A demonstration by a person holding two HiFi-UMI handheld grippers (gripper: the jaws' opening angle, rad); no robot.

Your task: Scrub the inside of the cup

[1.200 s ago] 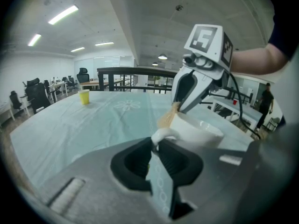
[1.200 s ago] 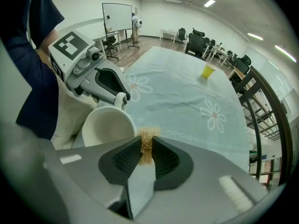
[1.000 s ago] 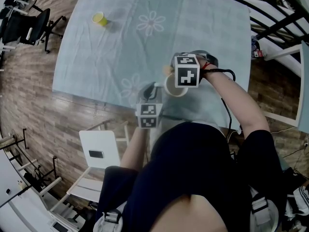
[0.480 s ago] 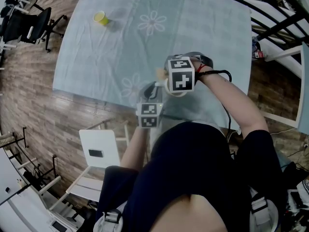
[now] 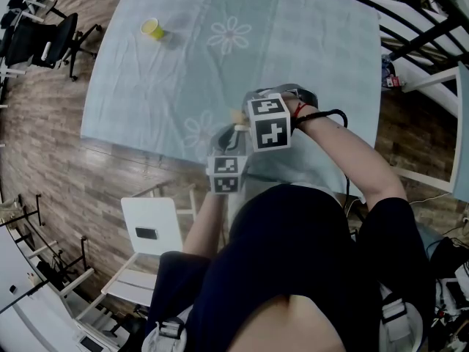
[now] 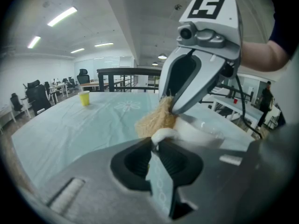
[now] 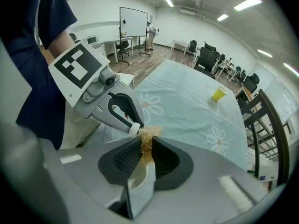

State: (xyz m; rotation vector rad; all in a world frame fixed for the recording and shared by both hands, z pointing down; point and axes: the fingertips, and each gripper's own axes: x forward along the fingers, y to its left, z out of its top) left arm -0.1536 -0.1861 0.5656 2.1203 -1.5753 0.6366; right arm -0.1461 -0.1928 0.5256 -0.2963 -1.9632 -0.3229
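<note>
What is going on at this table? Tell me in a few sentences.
A person works over a pale blue flowered tablecloth. The left tongs pinch the handle of a white ceramic cup. The right tongs clamp a tan fibrous scrubbing pad, held at the cup's rim beside the handle.

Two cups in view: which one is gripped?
The white cup, handle pinched in the left hand-held gripper; the yellow cup stands far off, untouched.

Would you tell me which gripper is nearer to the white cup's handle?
Left. The left gripper has its jaws shut on the handle of the white cup. The right gripper is close by, holding the scrubber just beyond the handle.
</note>
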